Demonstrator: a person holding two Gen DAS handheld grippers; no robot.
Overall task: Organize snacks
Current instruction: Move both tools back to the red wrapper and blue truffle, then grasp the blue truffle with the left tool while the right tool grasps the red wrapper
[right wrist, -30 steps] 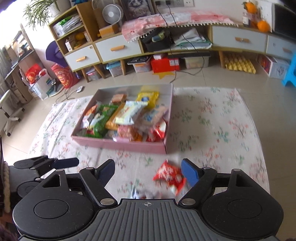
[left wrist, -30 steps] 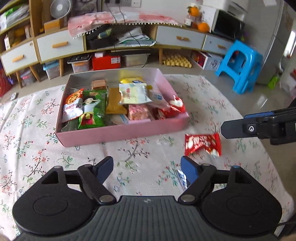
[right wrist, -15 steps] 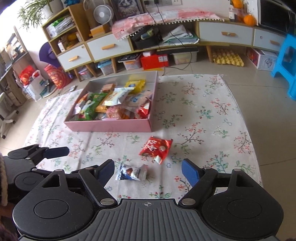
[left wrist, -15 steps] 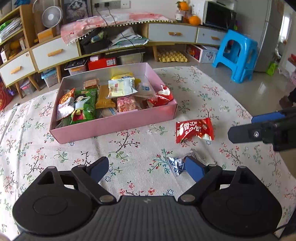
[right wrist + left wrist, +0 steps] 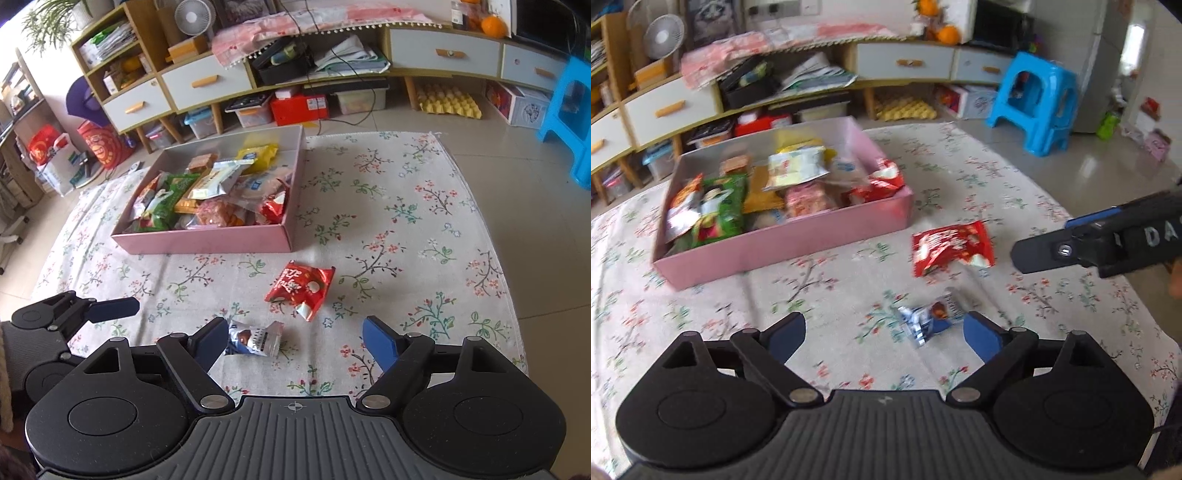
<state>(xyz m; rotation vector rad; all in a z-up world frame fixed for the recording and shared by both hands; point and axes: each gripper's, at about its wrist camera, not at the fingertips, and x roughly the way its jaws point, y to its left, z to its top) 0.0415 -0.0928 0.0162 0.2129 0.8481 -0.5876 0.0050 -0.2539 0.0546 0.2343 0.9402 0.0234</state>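
In the right wrist view, the left gripper [image 5: 110,308] enters at the lower left edge, seen side-on, so whether its fingers are apart cannot be told there; the left wrist view shows the left gripper [image 5: 884,332] with its blue fingers spread wide and empty. Left of centre, in the upper half, a pink box [image 5: 207,242] sits on a floral cloth [image 5: 406,229], packed with mixed snack packets. Below the box's right corner, near centre frame, lies a red snack packet [image 5: 301,288]. Lower, just beside the right gripper's left fingertip, lies a small silver and blue packet [image 5: 255,339]. The right gripper [image 5: 295,341] fills the bottom, its fingers wide apart, holding nothing.
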